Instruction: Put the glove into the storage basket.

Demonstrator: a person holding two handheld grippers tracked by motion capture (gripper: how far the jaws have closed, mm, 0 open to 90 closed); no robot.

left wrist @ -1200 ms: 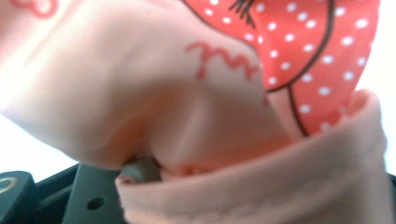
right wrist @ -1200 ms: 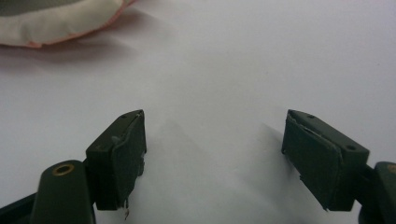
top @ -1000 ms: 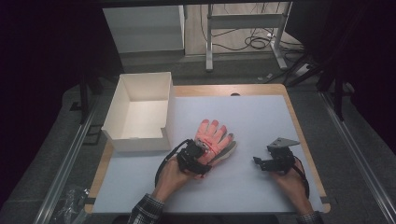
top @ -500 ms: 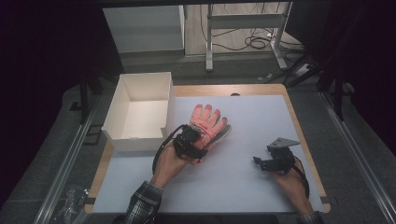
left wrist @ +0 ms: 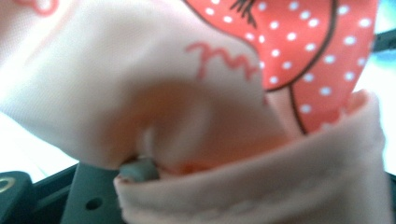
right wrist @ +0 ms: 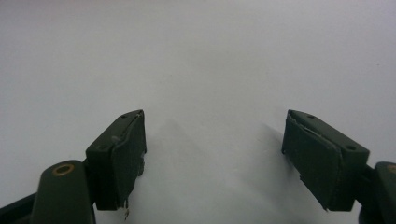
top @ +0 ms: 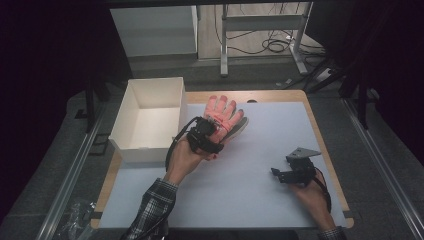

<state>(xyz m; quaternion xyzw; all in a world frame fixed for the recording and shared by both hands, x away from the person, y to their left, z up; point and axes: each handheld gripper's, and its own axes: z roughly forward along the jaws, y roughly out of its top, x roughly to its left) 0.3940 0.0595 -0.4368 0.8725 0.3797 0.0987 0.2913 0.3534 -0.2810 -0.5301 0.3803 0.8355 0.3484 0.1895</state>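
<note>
Left gripper [top: 209, 136] pinches the cuff of the pink glove [top: 223, 111], which hangs lifted off the white mat [top: 260, 190], just right of the open white box [top: 150, 117]; up close, the fabric bunches over the jaw. Grasp and lift look done; carrying it across and dropping it into the box likely remain. Right gripper [top: 276, 173] rests idle on the mat, jaws spread, holding nothing.

The glove [left wrist: 196, 107] is soft matt cloth, pink with a red white-dotted print and a stitched hem. The surface [top: 260, 165] looks matt pale sheet over wood edging. Beside the glove, the box [top: 150, 120] appears smooth white card.
</note>
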